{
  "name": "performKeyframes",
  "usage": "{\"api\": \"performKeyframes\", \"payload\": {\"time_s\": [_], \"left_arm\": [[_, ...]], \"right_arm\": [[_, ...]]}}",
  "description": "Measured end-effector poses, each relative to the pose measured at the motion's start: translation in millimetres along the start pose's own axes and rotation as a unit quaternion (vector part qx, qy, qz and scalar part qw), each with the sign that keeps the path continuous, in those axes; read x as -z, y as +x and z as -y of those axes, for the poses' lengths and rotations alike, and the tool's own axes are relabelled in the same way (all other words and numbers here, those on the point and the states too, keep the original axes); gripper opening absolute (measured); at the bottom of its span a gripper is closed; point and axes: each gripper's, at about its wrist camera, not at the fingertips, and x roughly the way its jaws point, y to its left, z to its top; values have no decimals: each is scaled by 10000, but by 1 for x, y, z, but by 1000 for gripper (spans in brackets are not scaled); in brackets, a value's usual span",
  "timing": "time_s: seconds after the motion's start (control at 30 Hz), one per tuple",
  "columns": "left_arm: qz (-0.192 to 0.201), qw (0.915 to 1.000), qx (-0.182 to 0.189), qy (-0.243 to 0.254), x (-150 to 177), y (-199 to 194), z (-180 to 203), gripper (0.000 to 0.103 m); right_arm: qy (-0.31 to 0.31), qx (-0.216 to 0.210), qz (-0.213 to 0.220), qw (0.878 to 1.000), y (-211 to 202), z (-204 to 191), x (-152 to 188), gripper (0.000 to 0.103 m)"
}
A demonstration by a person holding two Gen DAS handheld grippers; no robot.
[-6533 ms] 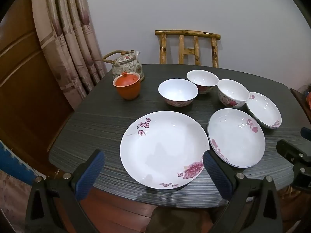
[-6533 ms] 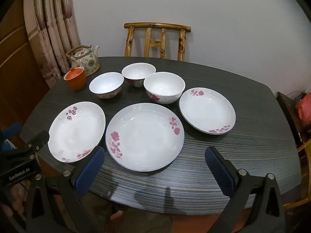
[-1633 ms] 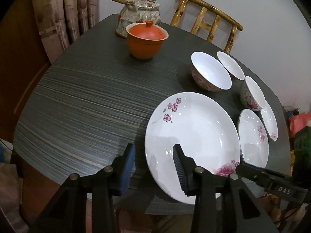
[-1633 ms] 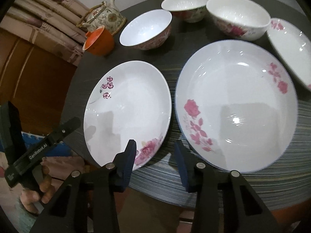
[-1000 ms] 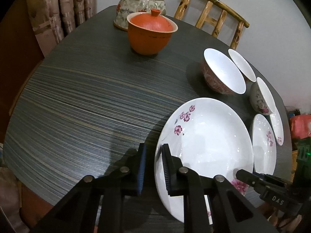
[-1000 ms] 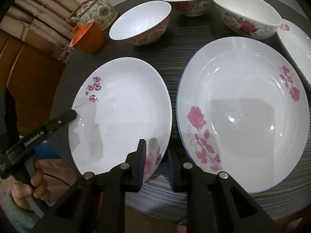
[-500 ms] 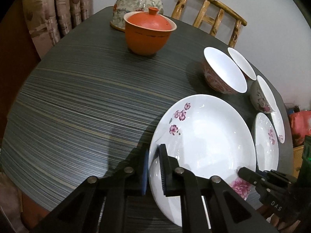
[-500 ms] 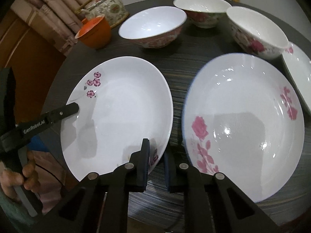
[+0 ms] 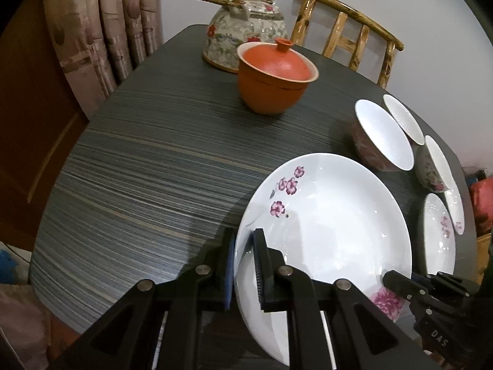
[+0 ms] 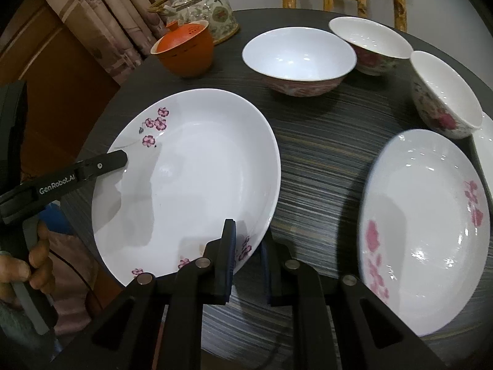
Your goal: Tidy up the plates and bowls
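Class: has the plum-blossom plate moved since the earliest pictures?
Yes. The plum-blossom plate has drawn away from the rose plate, leaving a broad strip of table between them, and seems tilted.

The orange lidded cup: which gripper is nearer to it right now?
Left. The left gripper is clamped on the plum-blossom plate's rim on the side facing the orange lidded cup; the right gripper grips the opposite rim, across the plate from it.

At the right edge of my right view, the outermost plate (image 10: 486,141) is getting cut off; the left tool (image 10: 118,158) is hiding the near plate's (image 10: 197,166) rim there.
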Motion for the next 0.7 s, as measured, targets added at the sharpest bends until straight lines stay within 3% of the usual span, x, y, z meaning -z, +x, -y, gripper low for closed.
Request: {"api": "performKeyframes", "payload": {"time_s": [0.7], "left_arm": [[67,9997,-158,146,-11,10,-10,14]], "right_arm": [[86,-104,-79,9999,16,-11,-11,16]]}}
